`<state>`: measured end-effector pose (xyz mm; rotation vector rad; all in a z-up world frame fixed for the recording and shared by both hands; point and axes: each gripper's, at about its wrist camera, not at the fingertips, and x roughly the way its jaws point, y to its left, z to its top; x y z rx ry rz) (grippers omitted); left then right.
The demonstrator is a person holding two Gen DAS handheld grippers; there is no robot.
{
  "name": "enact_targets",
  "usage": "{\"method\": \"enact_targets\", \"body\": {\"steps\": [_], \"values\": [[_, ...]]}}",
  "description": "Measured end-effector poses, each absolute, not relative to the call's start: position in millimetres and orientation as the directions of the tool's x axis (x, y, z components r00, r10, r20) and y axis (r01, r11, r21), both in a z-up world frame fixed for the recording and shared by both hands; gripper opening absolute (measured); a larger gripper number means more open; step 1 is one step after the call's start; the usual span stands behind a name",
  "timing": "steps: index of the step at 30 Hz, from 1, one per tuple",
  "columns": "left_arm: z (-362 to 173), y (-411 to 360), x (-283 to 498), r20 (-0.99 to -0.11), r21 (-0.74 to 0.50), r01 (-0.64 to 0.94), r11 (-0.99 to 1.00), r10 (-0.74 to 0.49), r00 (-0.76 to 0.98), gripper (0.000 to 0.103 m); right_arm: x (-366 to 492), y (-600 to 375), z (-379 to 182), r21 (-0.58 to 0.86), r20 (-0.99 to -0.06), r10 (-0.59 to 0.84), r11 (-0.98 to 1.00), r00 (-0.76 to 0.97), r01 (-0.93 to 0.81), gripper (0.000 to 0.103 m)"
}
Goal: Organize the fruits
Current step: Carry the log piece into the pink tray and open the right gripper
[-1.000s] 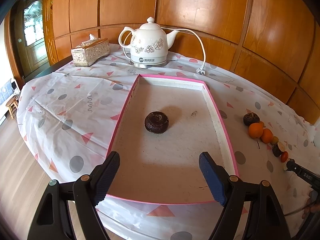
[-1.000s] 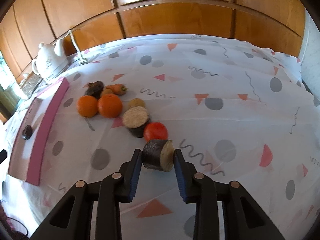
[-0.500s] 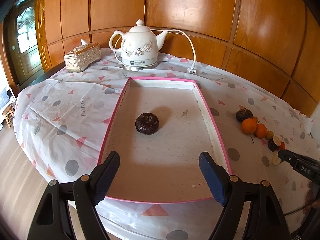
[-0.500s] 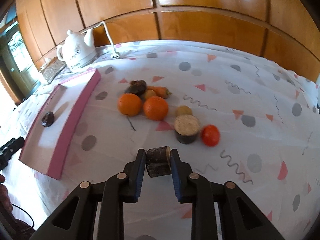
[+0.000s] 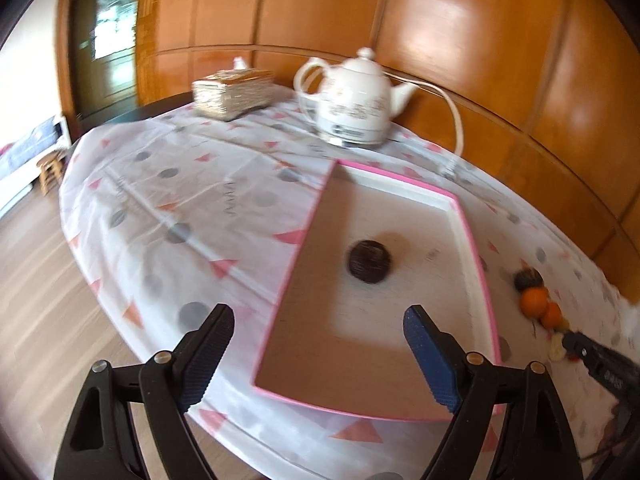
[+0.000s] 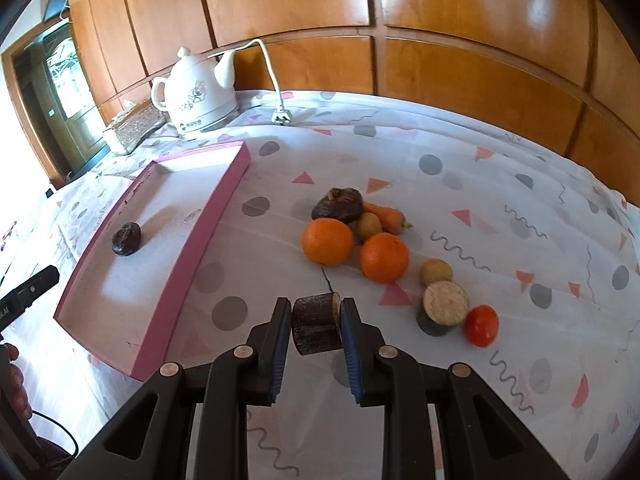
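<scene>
My right gripper [image 6: 314, 312] is shut on a dark cut cylinder piece [image 6: 316, 324] and holds it above the cloth, right of the pink tray [image 6: 224, 200]. One dark round fruit [image 6: 126, 238] lies in the tray; it also shows in the left wrist view [image 5: 369, 261]. On the cloth lie two oranges [image 6: 327, 241], a dark fruit [image 6: 338, 208], a carrot [image 6: 386, 216], a second cut cylinder [image 6: 443, 307] and a red tomato [image 6: 481, 325]. My left gripper [image 5: 318, 350] is open and empty, raised over the near end of the tray [image 5: 478, 280].
A white kettle [image 5: 354, 98] with its cord and a tissue box [image 5: 232, 90] stand at the table's far side. The wood panel wall runs behind. The table edge and the floor lie to the left. The right gripper's tip [image 5: 600, 360] shows at the left view's right edge.
My right gripper has lifted the cut piece and carried it left toward the tray. My left gripper has swung left and the view is blurred.
</scene>
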<state>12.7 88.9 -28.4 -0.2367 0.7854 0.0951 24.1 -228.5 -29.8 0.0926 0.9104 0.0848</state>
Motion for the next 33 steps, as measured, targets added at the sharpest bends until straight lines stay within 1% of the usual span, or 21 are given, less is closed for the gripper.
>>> {"method": "enact_targets", "body": {"steps": [6, 14, 20, 27, 33], "values": [[-37.7, 109.1, 13.4, -0.731, -0.200, -0.259, 0.945, 0.032, 0.682, 0.089, 33.8, -211.1, -24.7, 0.126, -0.777, 0.153, 0.988, 0.610, -0.088, 0.025], [-45.4, 119.4, 14.7, -0.748, -0.209, -0.305, 0.929, 0.049, 0.662, 0.092, 53.1, -170.0, -11.1, 0.159, -0.759, 0.252, 0.966, 0.600, -0.205, 0.025], [-49.5, 126.3, 15.8, -0.760, -0.216, -0.330, 0.919, 0.053, 0.648, 0.092, 70.4, -125.7, -7.4, 0.140, -0.757, 0.306, 0.939, 0.577, -0.313, 0.025], [-52.5, 129.2, 15.6, -0.765, -0.221, -0.331, 0.917, 0.048, 0.642, 0.092, 94.3, -90.3, -21.0, 0.138, -0.784, 0.325, 0.922, 0.529, -0.362, 0.025], [-52.7, 127.9, 15.1, -0.766, -0.223, -0.322, 0.920, 0.039, 0.642, 0.092, 107.8, -69.7, -37.2, 0.107, -0.813, 0.301, 0.918, 0.498, -0.381, 0.025]]}}
